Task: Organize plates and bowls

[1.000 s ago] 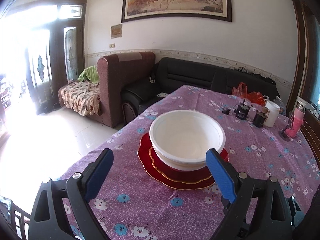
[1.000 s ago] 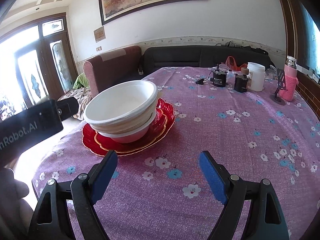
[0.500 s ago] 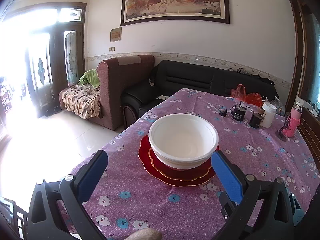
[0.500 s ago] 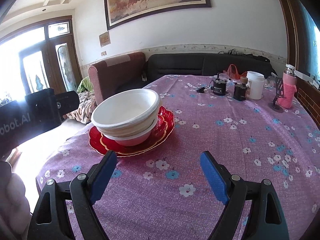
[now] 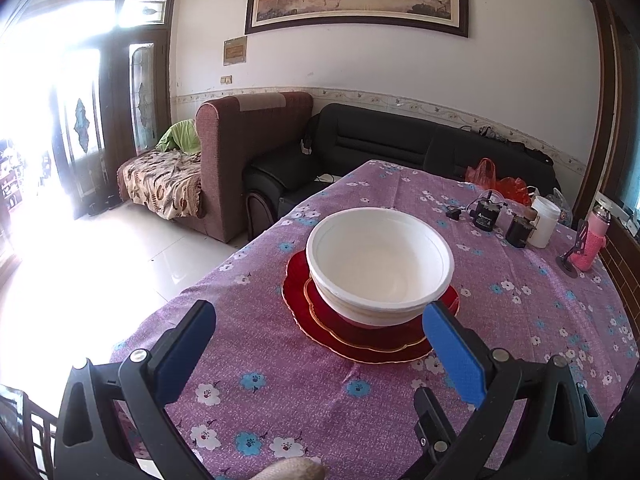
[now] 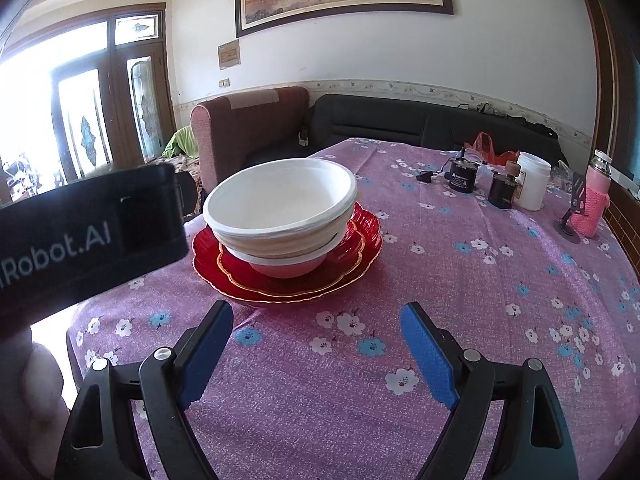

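Left gripper (image 5: 316,344) spread wide, empty, hovering short of the stack. At table centre: white bowls (image 6: 280,204) nested one inside another, seated on red plates (image 6: 288,264) stacked on the floral tablecloth (image 6: 460,300). Right gripper (image 6: 316,352) likewise wide apart, empty, above bare cloth near the stack. Farther right, well apart: white cup (image 6: 534,180), pink bottle (image 6: 592,208). Stacking apparently complete; nothing loose visible. Next, probably: withdrawal of both tools without nudging the pile, or a check of the top bowl's slightly off-centre seating.
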Action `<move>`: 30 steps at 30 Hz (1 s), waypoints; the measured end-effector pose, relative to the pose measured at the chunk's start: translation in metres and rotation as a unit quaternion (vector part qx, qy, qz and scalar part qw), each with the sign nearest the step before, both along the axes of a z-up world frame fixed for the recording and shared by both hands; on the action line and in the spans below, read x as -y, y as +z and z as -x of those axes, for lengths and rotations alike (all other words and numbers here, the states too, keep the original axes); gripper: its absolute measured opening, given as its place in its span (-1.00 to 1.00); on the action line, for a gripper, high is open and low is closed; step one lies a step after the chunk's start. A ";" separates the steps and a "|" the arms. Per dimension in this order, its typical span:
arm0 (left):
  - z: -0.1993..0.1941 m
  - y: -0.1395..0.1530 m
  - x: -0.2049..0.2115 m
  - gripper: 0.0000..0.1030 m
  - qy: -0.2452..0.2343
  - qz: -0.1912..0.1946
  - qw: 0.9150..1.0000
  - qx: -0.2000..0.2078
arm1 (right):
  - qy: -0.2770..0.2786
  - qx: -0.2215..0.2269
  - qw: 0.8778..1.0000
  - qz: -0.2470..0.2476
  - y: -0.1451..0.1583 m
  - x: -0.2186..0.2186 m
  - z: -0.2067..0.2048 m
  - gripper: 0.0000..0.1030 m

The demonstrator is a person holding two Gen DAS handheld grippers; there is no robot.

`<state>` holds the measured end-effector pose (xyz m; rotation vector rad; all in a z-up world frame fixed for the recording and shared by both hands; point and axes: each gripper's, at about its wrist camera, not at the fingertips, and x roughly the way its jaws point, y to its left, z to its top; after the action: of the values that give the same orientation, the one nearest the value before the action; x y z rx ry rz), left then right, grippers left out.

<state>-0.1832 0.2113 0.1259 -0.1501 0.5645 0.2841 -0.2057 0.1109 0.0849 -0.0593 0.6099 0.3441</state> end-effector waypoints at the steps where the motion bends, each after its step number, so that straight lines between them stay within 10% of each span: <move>1: -0.001 -0.001 0.000 1.00 -0.001 0.001 1.000 -0.001 | -0.001 -0.002 1.000 0.000 -0.001 0.000 -0.001 0.73; 30: -0.020 -0.023 0.009 1.00 -0.008 -0.011 0.999 -0.044 | -0.028 -0.017 0.999 -0.022 -0.009 0.012 -0.017 0.73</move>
<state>-0.1630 0.2020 0.1030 -0.1111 0.6487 0.2815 -0.1887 0.0993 0.0762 0.0057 0.6366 0.3037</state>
